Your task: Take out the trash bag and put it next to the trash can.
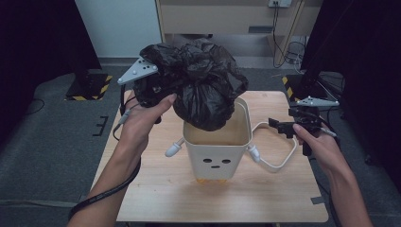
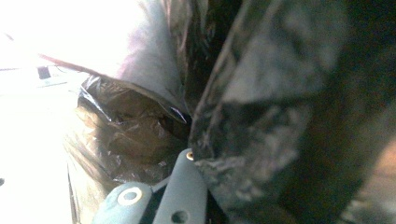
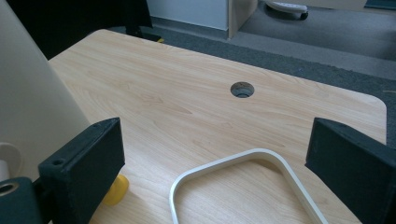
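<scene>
Two claws are at work over the worktop, and the scene is taken from left to right. At the left, the left claw is clamped on the gathered top of the black bin bag, whose crinkled plastic is seen bunched tight between the jaws in the left gripper view. The bag is held above the cream bin, its rounded bottom just inside the rim, so the step in hand is judged to be the lifting of the full bag out of the bin. For that to be done well, the bag is best drawn straight up until its bottom clears the rim, since a sideways pull could drag against the wall and tip the bin. Farther right, the bin's loose white handle lies on the wood beside it. At the far right, the right claw is held apart with nothing between its jaws, low over that handle in the right gripper view. The bin could usefully be steadied by this claw while the bag is raised.
</scene>
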`<act>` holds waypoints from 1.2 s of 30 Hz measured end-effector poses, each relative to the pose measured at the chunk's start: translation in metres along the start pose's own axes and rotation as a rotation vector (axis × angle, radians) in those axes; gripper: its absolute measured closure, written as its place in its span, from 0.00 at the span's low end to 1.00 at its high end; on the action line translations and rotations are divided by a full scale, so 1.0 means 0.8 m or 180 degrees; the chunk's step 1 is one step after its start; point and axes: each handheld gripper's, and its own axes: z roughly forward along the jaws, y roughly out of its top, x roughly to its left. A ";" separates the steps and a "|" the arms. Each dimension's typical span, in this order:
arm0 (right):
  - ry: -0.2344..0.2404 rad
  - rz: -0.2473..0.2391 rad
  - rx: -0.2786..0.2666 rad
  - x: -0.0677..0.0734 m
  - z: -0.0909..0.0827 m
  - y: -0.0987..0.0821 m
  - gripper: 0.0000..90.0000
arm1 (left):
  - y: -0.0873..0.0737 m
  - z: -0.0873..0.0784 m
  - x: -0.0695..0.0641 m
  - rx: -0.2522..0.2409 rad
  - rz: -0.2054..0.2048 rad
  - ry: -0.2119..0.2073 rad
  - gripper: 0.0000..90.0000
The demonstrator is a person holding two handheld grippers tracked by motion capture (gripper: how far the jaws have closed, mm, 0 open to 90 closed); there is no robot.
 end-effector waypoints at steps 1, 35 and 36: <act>-0.0002 0.0012 -0.0006 -0.001 0.000 -0.001 0.05 | 0.000 -0.002 0.001 -0.0009 0.0000 0.0005 0.98; -0.0066 0.0096 0.0093 -0.016 0.002 -0.024 0.05 | 0.010 -0.084 0.044 -0.0312 -0.0120 0.0423 0.98; -0.0062 0.0099 0.0102 -0.016 0.002 -0.024 0.05 | 0.009 -0.086 0.046 -0.0313 -0.0124 0.0435 0.98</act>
